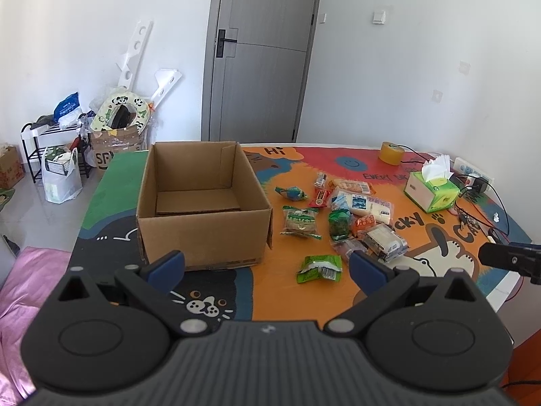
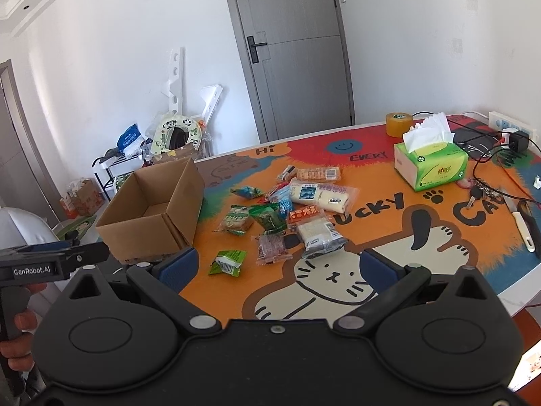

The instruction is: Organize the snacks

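Observation:
An open, empty cardboard box (image 1: 203, 203) (image 2: 152, 213) stands on the table's left half. To its right lies a loose pile of wrapped snacks (image 1: 341, 216) (image 2: 297, 209), among them a long white pack (image 1: 367, 204) (image 2: 321, 196) and a torn green packet (image 1: 319, 268) (image 2: 227, 262) nearest the front. My left gripper (image 1: 267, 267) hovers open near the front edge, between the box and the green packet, holding nothing. My right gripper (image 2: 279, 265) is open and empty too, above the cat drawing in front of the pile. Each gripper shows at the edge of the other's view.
A colourful cartoon mat (image 1: 436, 237) (image 2: 389, 209) covers the table. At the far right sit a green tissue box (image 1: 432, 191) (image 2: 431, 160), a tape roll (image 1: 391, 152) (image 2: 399, 123), a power strip with cables (image 2: 510, 128) and keys (image 2: 480, 194). A hand (image 2: 17, 331) holds the left handle.

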A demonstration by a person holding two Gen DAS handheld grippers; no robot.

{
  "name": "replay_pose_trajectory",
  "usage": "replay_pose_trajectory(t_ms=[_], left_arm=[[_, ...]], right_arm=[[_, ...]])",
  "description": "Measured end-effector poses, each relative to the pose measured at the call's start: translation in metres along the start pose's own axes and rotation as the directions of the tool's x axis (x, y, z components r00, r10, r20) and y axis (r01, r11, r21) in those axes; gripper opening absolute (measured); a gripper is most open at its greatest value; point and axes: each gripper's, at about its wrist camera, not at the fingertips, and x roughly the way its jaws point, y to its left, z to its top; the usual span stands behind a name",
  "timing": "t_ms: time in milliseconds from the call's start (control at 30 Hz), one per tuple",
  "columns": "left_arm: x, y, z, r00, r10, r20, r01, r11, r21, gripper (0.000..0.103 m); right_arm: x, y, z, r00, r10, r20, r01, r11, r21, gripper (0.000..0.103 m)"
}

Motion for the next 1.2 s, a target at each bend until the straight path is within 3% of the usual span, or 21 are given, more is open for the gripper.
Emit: replay_pose_trajectory(t_ms=[600,1200], left_arm=[[0.009,-0.011,-0.004,0.999,-0.028,-0.014,0.029,0.999,0.018,0.103],[0.006,-0.006,-0.002,1.0,-0.013,-0.01,0.013,1.0,-0.004,0.103]], right_arm=[[0.0,0.001,-0.002,1.0,-0.003,0.008,0.003,1.0,-0.006,0.103],[0.006,0.005,-0.001,1.0,-0.025,0.0,0.025,1.0,-0.008,0.103]])
